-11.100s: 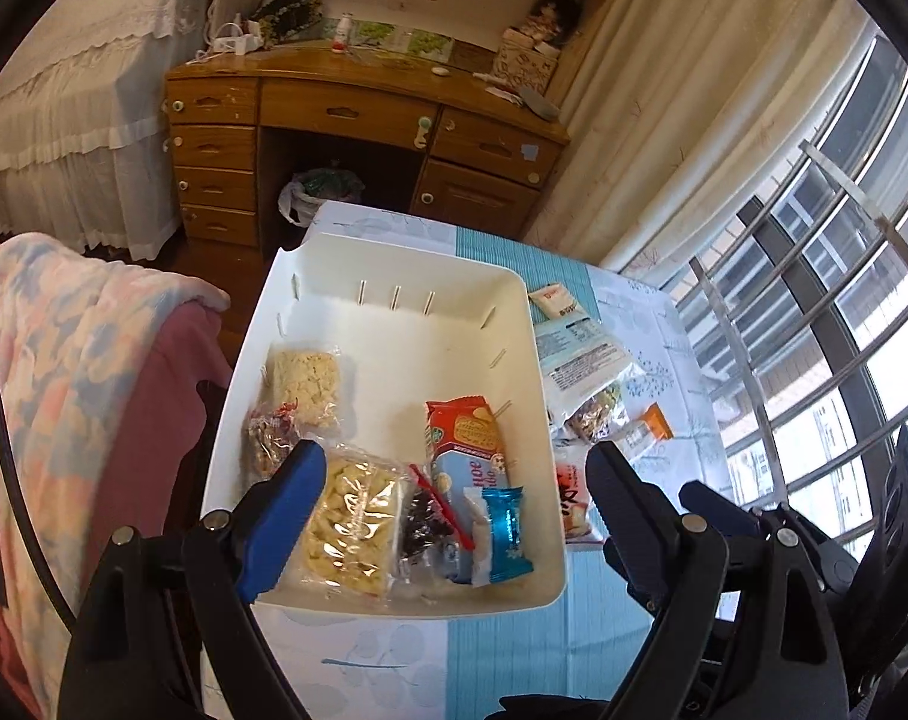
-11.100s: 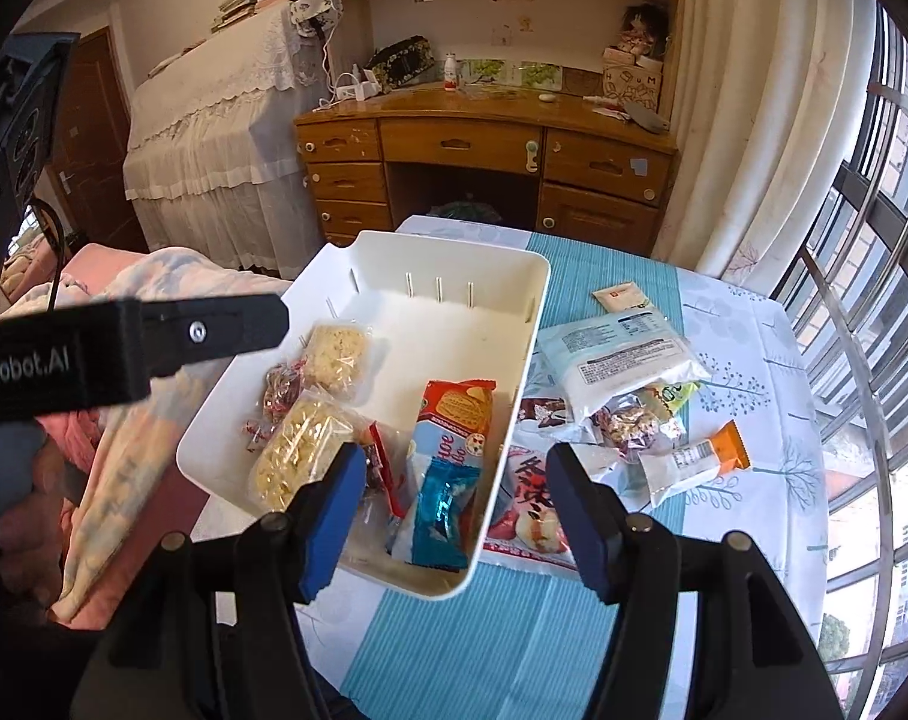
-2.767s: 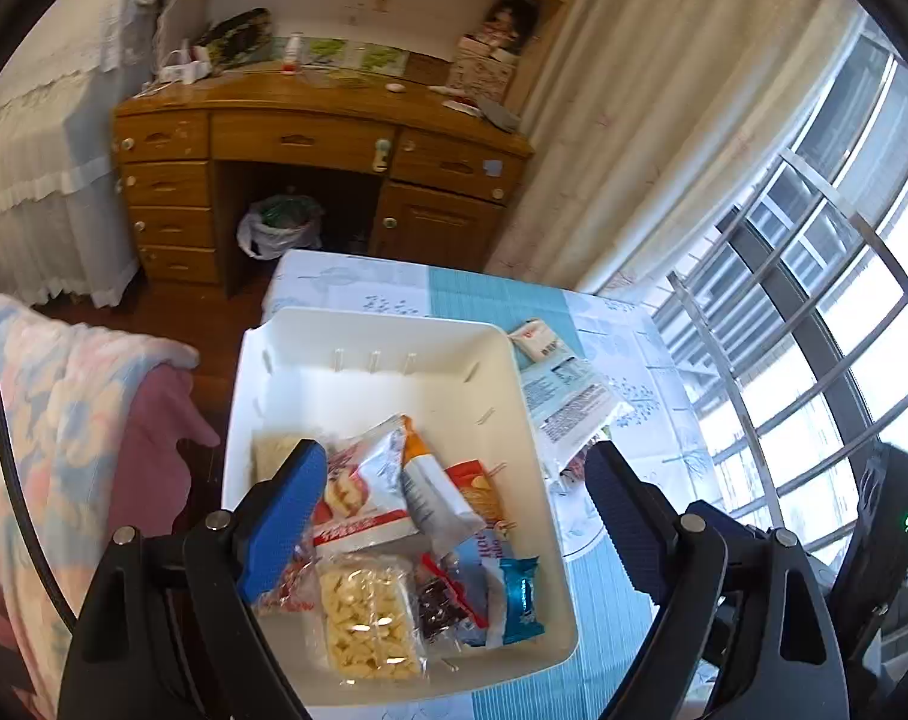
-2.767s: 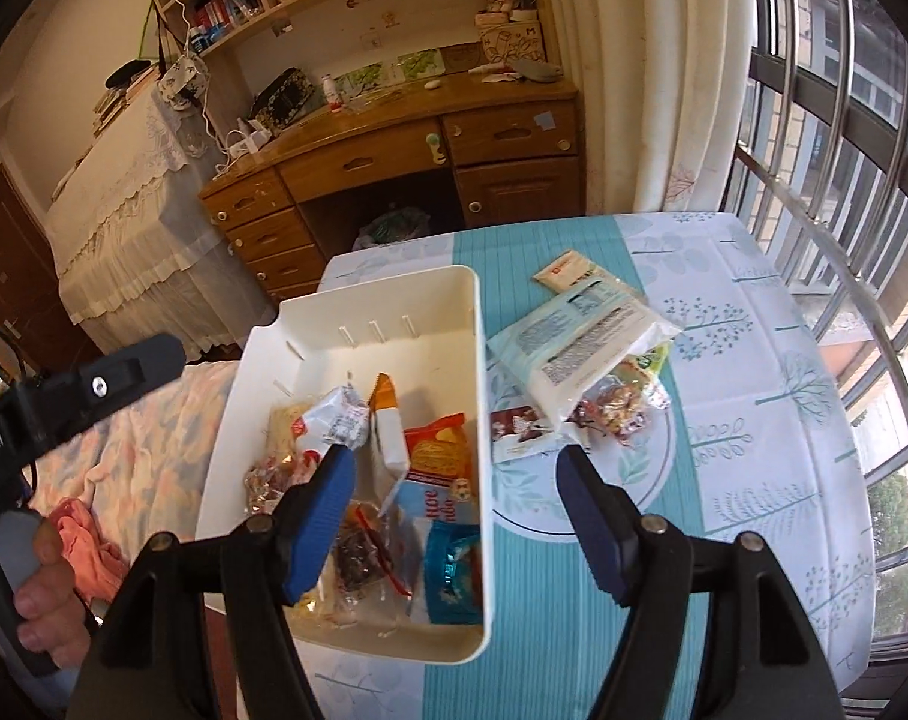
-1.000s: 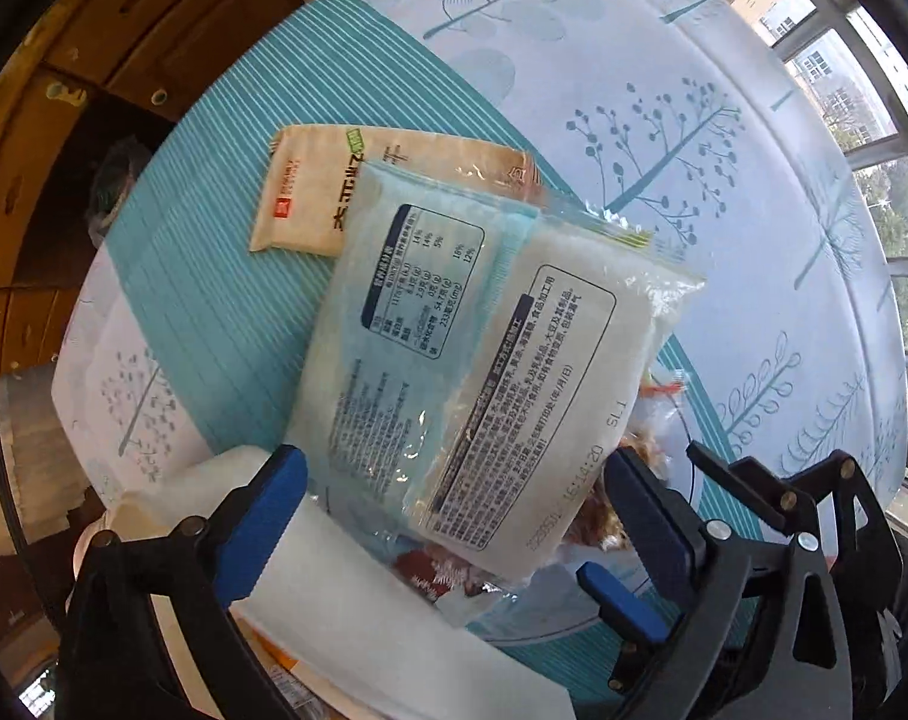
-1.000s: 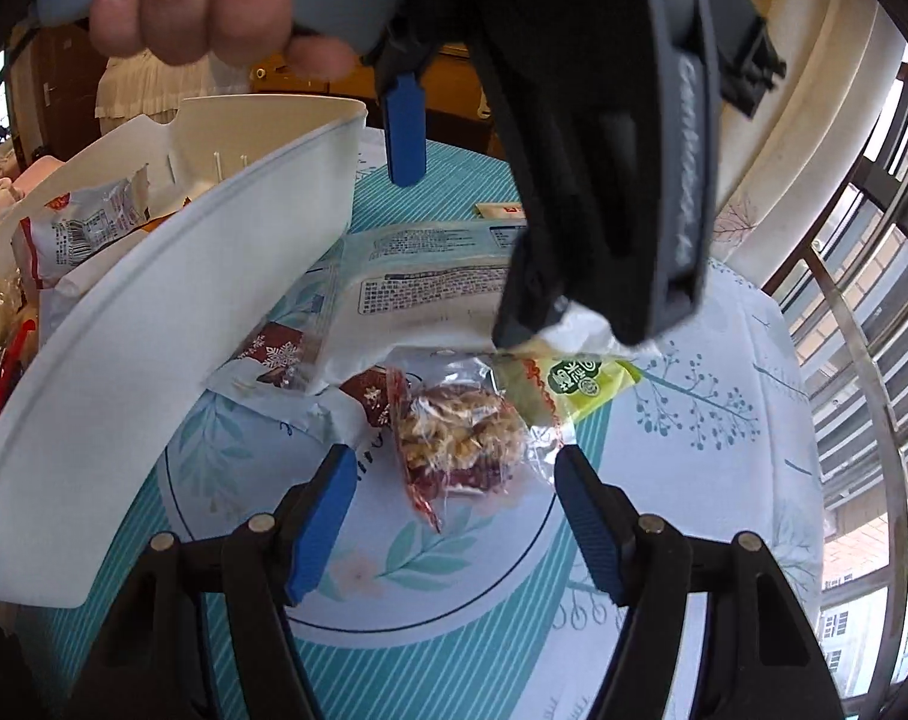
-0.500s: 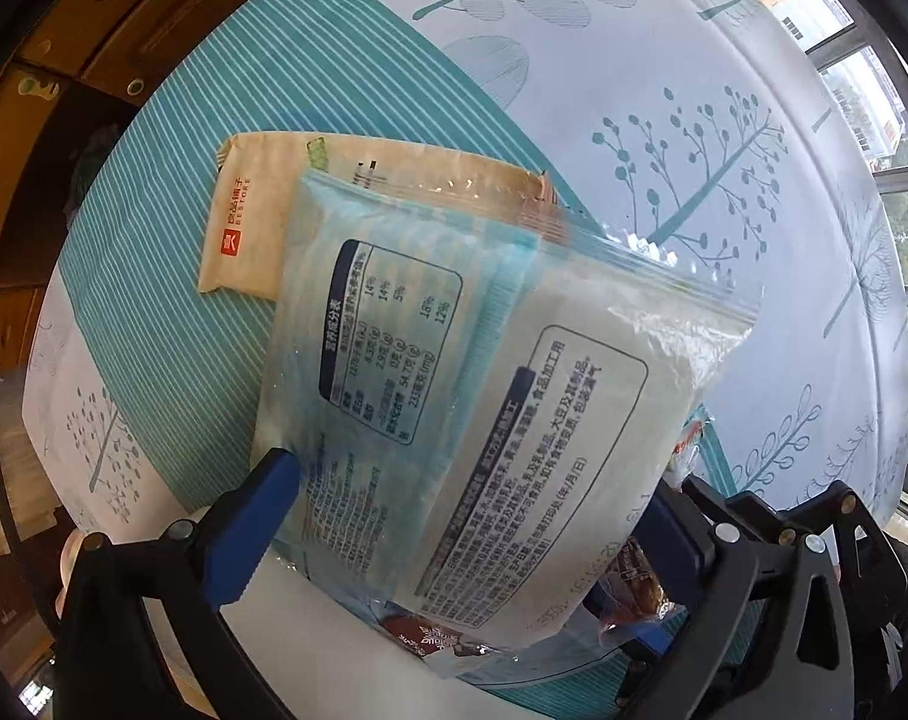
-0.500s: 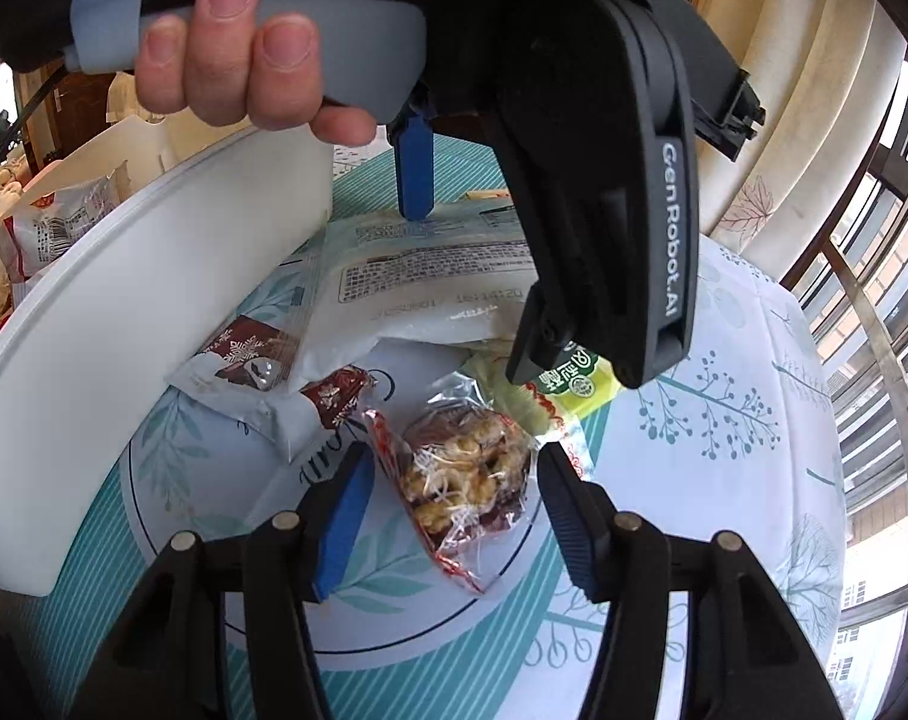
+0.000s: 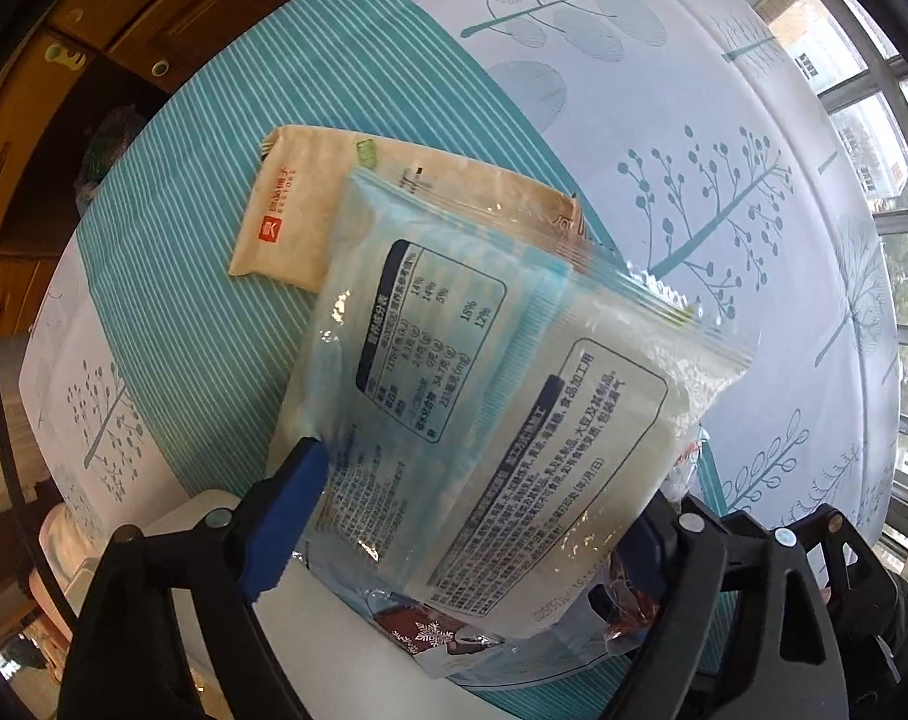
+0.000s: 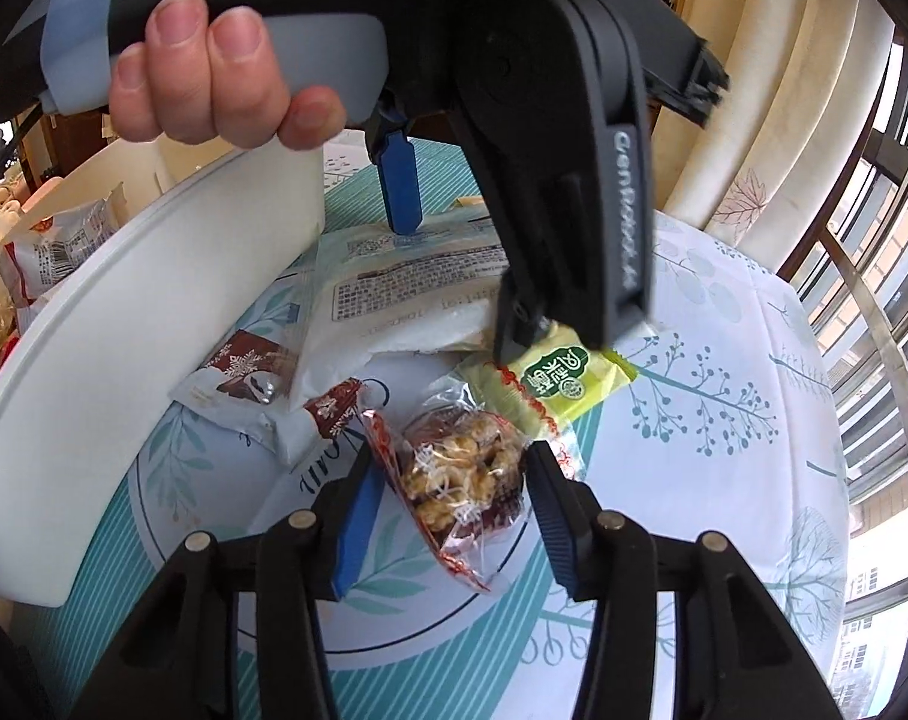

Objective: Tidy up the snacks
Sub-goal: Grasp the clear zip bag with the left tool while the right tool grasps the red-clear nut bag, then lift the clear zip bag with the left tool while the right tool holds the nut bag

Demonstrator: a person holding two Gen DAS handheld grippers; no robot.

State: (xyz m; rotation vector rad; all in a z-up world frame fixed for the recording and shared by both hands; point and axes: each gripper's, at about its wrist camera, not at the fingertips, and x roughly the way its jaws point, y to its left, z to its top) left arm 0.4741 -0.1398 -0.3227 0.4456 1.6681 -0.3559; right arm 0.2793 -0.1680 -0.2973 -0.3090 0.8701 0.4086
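- Spread over the round table is a smooth tablecloth (image 9: 724, 120), white with printed teal trees and a teal striped band; a wooden desk with drawers (image 9: 64, 90) stands behind it, and barred windows (image 10: 862, 276) run along one side.
- Pointing straight down, the left gripper (image 9: 472, 516) straddles a large, glossy, pale blue snack bag (image 9: 484, 396) with dense printed labels. Its jaws have just been closing; the blue left pad touches the bag's edge, the right pad is hidden behind it, so I cannot tell whether the bag is gripped.
- Under that bag's far end lies a flat beige packet (image 9: 310, 210) with a red square logo.
- A person's hand (image 10: 208, 66) wraps the grey handle of the left gripper in the right wrist view.
- Beside the bag, the white plastic bin (image 10: 154, 324) with a rounded rim already holds crinkly packets.
- The right gripper (image 10: 454, 498) has just been closing its jaws; the clear, red-edged wrapper of a nut cluster (image 10: 460, 474) sits between the pads, which flank it closely, contact unclear.
- Just behind it lies a yellow-green packet (image 10: 562, 378).
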